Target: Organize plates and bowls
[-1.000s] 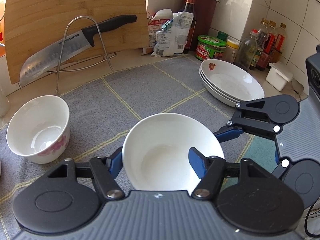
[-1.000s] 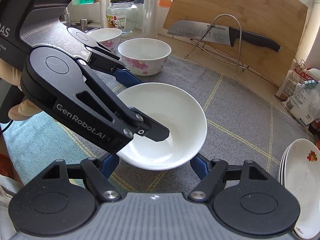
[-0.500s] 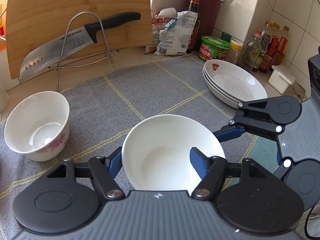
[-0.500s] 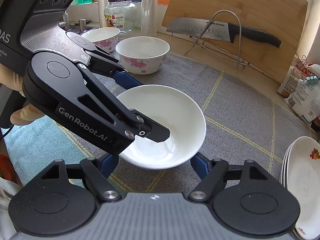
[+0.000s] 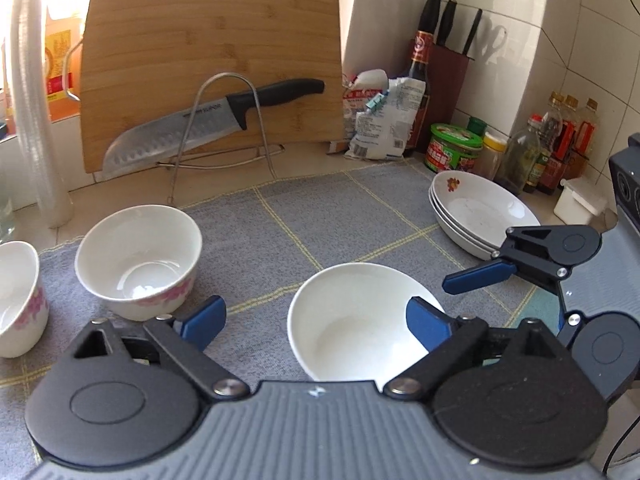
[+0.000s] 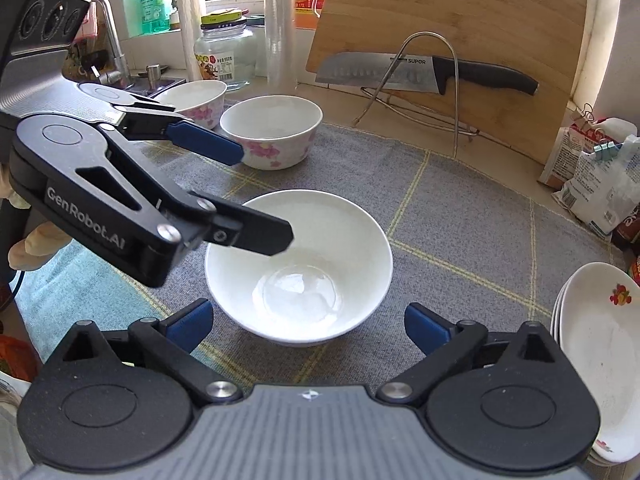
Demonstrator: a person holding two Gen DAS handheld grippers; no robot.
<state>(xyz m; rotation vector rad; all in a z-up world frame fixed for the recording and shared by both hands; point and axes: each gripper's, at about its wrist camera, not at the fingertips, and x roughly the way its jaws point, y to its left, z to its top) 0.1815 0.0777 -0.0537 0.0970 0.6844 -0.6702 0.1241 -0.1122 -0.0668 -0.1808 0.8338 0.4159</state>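
Observation:
A plain white bowl (image 5: 360, 320) (image 6: 300, 264) rests on the grey checked mat. My left gripper (image 5: 316, 318) is open; the bowl sits by its right finger, free of both pads. In the right wrist view the left gripper (image 6: 260, 192) hangs open over the bowl's left rim. My right gripper (image 6: 308, 320) is open and empty, just in front of the bowl; it shows at the right of the left wrist view (image 5: 472, 292). Two pink-flowered bowls (image 5: 140, 256) (image 5: 16, 296) stand to the left. A stack of plates (image 5: 480, 212) (image 6: 596, 332) sits at the right.
A bamboo cutting board (image 5: 212, 68) leans on the back wall behind a wire rack holding a large knife (image 5: 212, 120). Bags, a sauce bottle, a knife block and jars (image 5: 456, 148) crowd the back right corner. A glass jar (image 6: 224, 56) and a tap stand far left.
My left gripper has opened and let go of the plain white bowl, which now rests on the mat. The left view has shifted, showing a second flowered bowl at far left.

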